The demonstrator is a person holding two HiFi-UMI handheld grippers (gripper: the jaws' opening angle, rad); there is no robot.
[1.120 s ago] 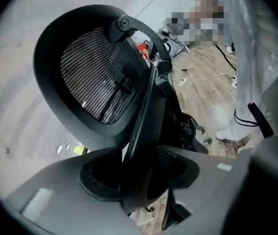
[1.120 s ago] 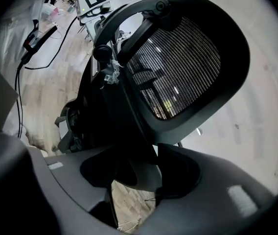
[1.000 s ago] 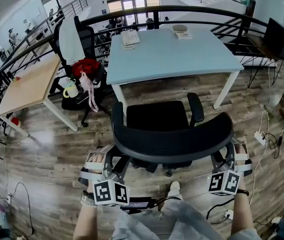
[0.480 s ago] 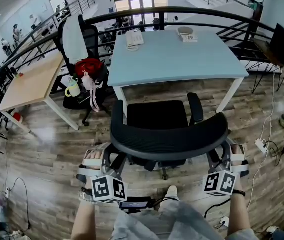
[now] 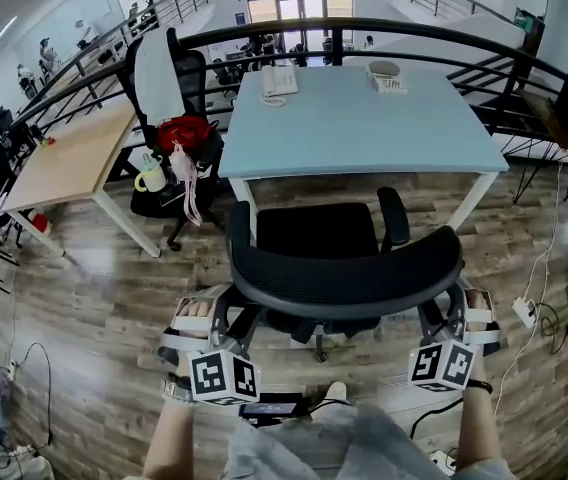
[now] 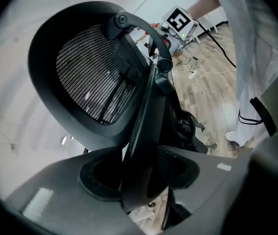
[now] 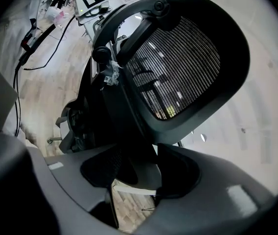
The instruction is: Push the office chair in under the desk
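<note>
Head view is centred on the black office chair [image 5: 314, 230], which is stood on the wood floor [image 5: 94, 298] facing the pale blue desk [image 5: 364, 118]. Its seat is placed just short of the desk's near edge, in line with the gap between the white legs [image 5: 467, 205], and not under the top. The curved mesh backrest [image 5: 344, 273] is held from behind at both ends. In the left gripper view the left gripper [image 6: 140, 177] is seen clenched on a black strut of the backrest frame. In the right gripper view the right gripper [image 7: 138, 173] is clamped likewise on the opposite strut. A second chair [image 5: 164, 98] carrying a red bag [image 5: 186, 133] is parked beside a wooden table [image 5: 64, 163] at left.
</note>
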